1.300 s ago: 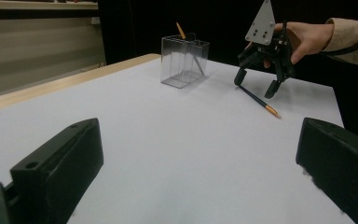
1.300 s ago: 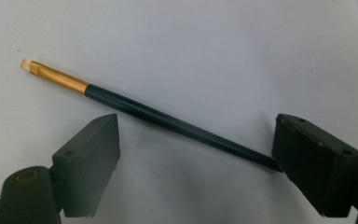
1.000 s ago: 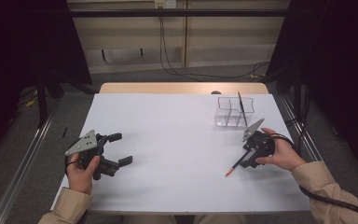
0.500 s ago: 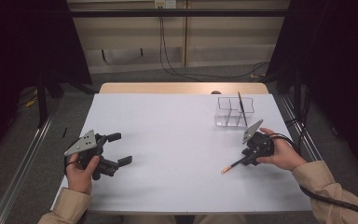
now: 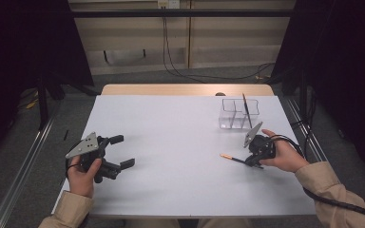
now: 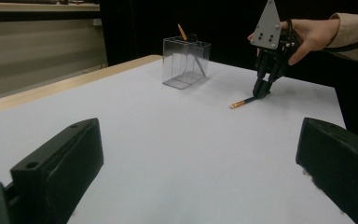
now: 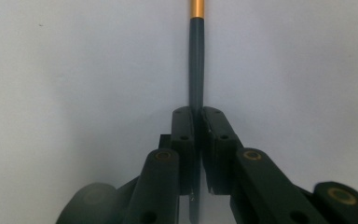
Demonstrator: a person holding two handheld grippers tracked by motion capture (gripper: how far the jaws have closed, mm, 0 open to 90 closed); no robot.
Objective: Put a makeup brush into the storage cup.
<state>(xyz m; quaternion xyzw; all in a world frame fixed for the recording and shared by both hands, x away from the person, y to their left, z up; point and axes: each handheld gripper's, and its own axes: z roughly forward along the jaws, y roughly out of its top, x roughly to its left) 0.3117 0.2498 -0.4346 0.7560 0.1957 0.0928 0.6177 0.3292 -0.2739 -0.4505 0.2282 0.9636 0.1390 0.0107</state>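
Clear plastic holder (image 5: 236, 114) (glossy), matt table (image 5: 171, 142)

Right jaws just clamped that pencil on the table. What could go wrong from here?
1. The right gripper, whose jaws have just been closing, pinches the thin pencil near one end, so most of it sticks out. It may swivel or slip when lifted.
2. The clear holder has narrow compartments, and one already holds a pencil. A tilted pencil may catch the rim or tip the holder.
3. The left gripper rests open far from the holder, so nothing steadies it.
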